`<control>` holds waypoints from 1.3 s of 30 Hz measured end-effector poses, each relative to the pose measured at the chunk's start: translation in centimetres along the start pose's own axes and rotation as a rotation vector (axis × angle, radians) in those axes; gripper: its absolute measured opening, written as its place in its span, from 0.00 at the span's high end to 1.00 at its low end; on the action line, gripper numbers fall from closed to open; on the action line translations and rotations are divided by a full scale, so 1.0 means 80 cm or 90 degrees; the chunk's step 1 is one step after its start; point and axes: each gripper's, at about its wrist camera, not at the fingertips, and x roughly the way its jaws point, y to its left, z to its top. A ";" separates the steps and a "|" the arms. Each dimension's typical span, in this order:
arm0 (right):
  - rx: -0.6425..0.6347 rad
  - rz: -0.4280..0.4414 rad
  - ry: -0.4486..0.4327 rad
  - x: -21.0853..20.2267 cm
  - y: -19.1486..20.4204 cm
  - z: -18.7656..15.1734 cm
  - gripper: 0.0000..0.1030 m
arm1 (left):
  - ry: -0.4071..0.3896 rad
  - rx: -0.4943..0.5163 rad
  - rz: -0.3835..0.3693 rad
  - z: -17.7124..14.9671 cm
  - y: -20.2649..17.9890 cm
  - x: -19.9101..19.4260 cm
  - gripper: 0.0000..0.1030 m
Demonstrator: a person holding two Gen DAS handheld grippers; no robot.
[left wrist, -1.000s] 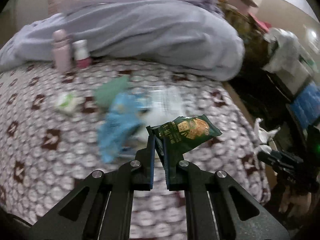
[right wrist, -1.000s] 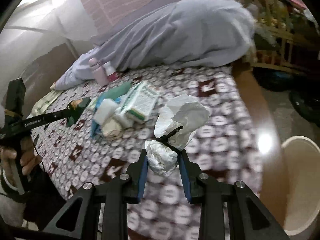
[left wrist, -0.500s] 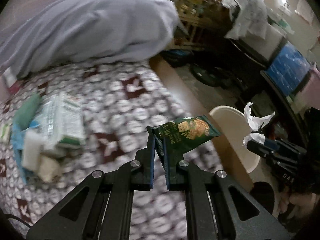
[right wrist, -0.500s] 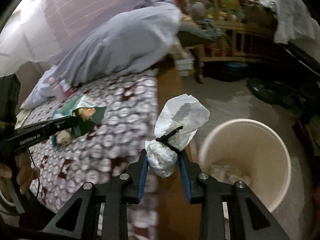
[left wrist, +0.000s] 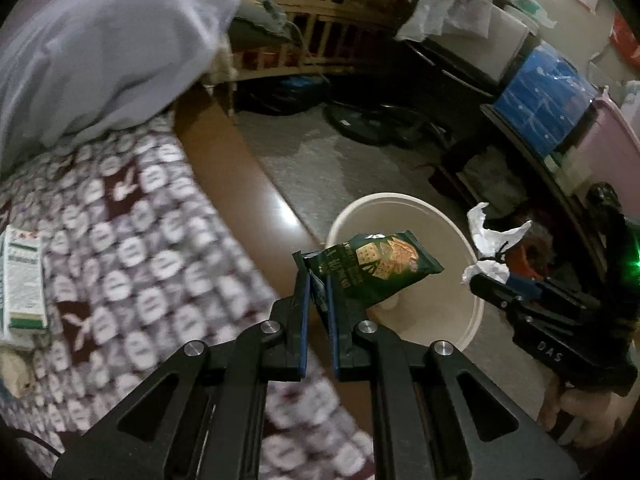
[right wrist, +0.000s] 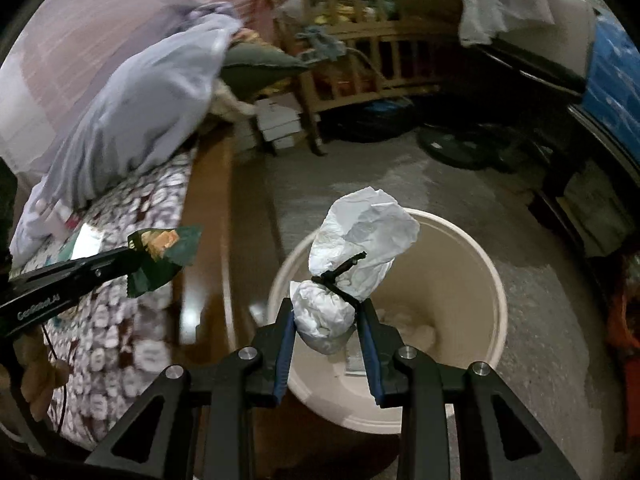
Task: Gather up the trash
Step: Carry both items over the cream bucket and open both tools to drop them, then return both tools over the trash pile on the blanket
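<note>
My left gripper [left wrist: 318, 284] is shut on a dark green snack wrapper [left wrist: 376, 270] and holds it over the near rim of a cream bin [left wrist: 456, 236] on the floor beside the bed. My right gripper [right wrist: 325, 314] is shut on a white tied plastic bag [right wrist: 360, 240] and holds it above the same cream bin [right wrist: 480, 264], which has some pale trash at its bottom. The right gripper with its white bag [left wrist: 492, 240] shows at the right in the left wrist view. The left gripper with the wrapper [right wrist: 168, 256] shows at the left in the right wrist view.
The bed with a patterned maroon cover [left wrist: 120, 232] and brown wooden edge [left wrist: 240, 184] lies left. A green and white box [left wrist: 22, 280] lies on it. A grey duvet [left wrist: 100, 48] is heaped behind. Wooden shelving [right wrist: 360, 40], a dark fan base [right wrist: 460, 148] and blue crate [left wrist: 540, 96] stand beyond.
Both grippers have swung right from over the bed to the bin on the floor, each still holding its trash. The bin is now under both of them.
</note>
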 end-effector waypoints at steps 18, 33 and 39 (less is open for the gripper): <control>0.018 -0.043 -0.007 0.006 -0.008 -0.004 0.48 | -0.001 -0.059 -0.042 -0.005 0.012 -0.003 0.47; -0.049 0.012 0.003 0.017 0.089 -0.004 0.45 | -0.039 -0.062 0.123 -0.050 0.088 -0.049 0.47; -0.090 0.038 0.008 0.022 0.141 -0.007 0.43 | -0.052 -0.090 0.160 -0.067 0.125 -0.074 0.47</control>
